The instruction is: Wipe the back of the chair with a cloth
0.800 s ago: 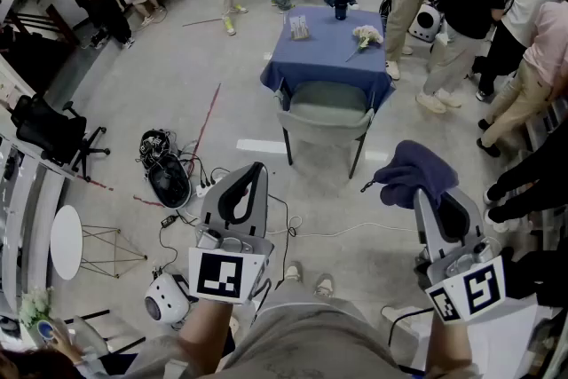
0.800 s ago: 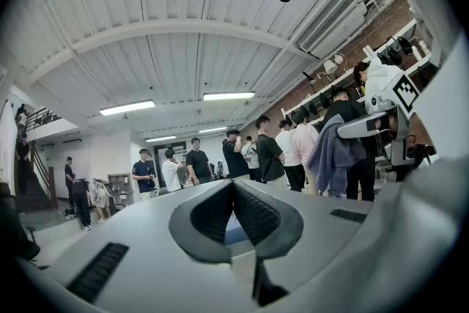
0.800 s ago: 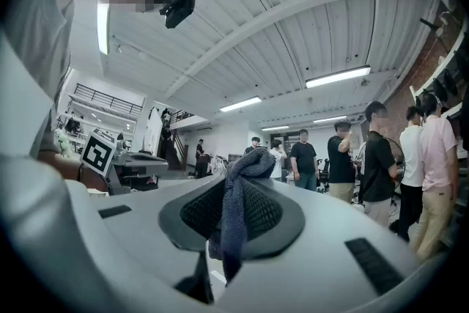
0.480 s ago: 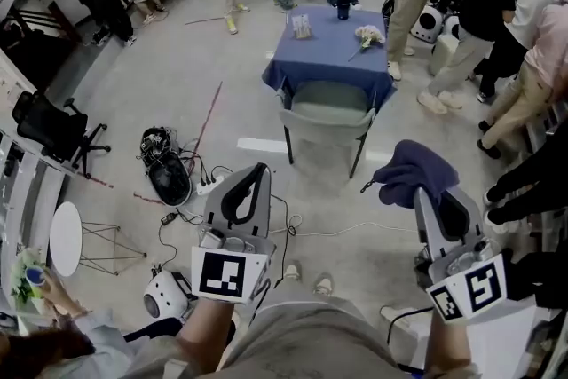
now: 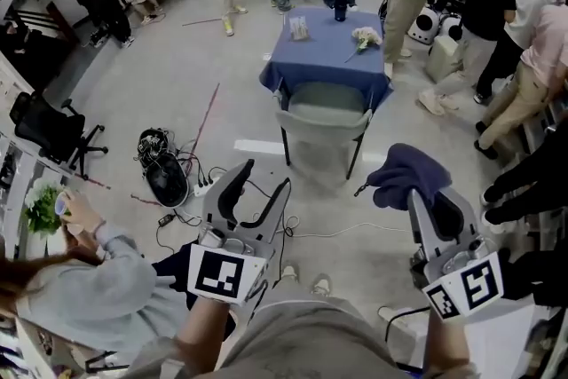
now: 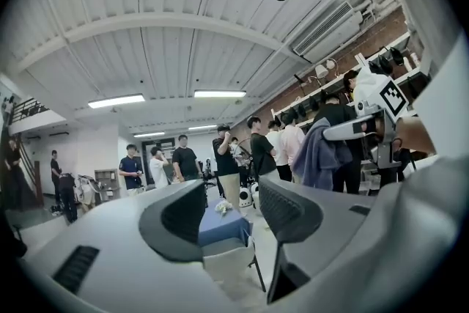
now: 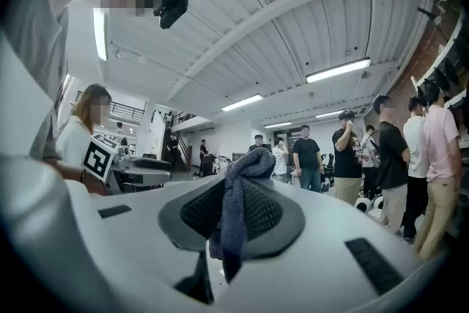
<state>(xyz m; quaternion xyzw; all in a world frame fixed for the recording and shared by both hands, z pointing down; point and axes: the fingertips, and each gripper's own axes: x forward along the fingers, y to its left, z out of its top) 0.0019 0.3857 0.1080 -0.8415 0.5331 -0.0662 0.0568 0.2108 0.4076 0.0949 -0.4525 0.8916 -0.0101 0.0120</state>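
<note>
A grey-green chair (image 5: 324,122) stands ahead on the floor, its back toward me, pushed up to a blue-clothed table (image 5: 327,49). My right gripper (image 5: 417,193) is held level at the right, shut on a dark blue cloth (image 5: 404,173) that bunches over its tips. In the right gripper view the cloth (image 7: 234,209) hangs pinched between the pads. My left gripper (image 5: 266,175) is at the left, open, with nothing between its fingers; through the gap the left gripper view shows the chair (image 6: 227,264). Both grippers are well short of the chair.
Cables and dark helmet-like gear (image 5: 167,177) lie on the floor left of the chair. A person in a grey sleeve (image 5: 98,284) bends in at lower left. Several people stand round the table and along the right. A black office chair (image 5: 53,130) is at the far left.
The left gripper's jaws have spread apart from shut. A person in grey has leaned into the lower left, holding a small plant. The right gripper and cloth have barely moved.
</note>
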